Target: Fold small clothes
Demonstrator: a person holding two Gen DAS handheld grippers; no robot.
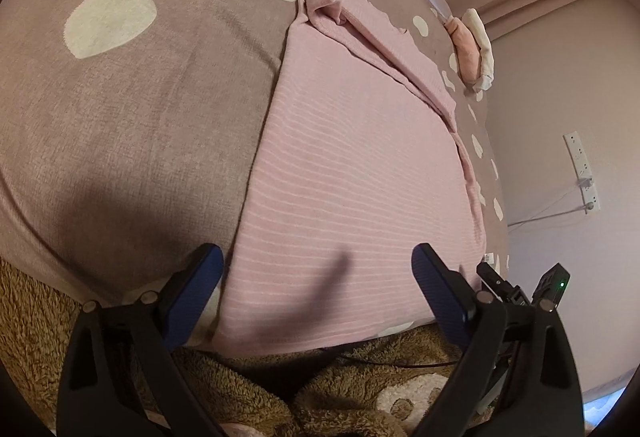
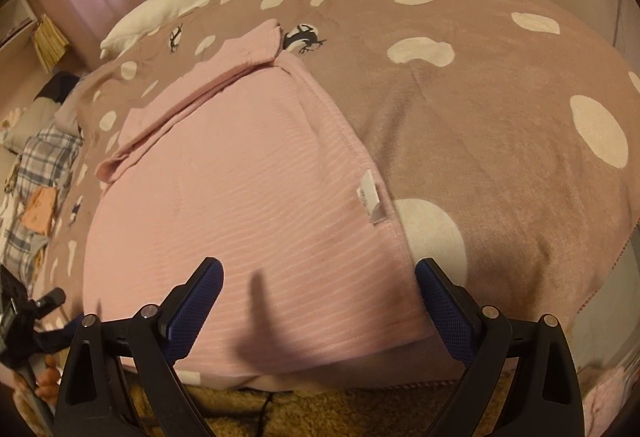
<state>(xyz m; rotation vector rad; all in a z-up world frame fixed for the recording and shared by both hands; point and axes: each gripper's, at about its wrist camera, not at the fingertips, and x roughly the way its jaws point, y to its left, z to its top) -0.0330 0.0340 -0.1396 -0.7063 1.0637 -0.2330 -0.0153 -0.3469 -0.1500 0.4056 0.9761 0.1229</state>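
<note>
Hovering over the near hem of a pink ribbed garment (image 1: 352, 165) spread on the bed, both claws point steeply down at it. The left claw (image 1: 318, 277) has its fingers wide apart with nothing between them but cloth lying below; one pad sits just outside the garment's side edge, the other over the fabric. The right claw (image 2: 318, 289) is likewise spread and empty, straddling the hem near the corner that carries a small white tag (image 2: 372, 203). Beyond the claws, the far end of the garment is already bunched and folded over on the spotted bedspread (image 1: 120, 117).

What could go wrong, to my eye: a pad closing beside the edge might pinch the bedspread along with the garment, or catch only one layer so the fold drags crooked. The hem also hangs close to the bed's edge, so a slack grip could let it slide off.

How many layers lie at the hem I cannot tell, and shadows from the claws darken that strip. The far sleeve area is too crumpled to read.
</note>
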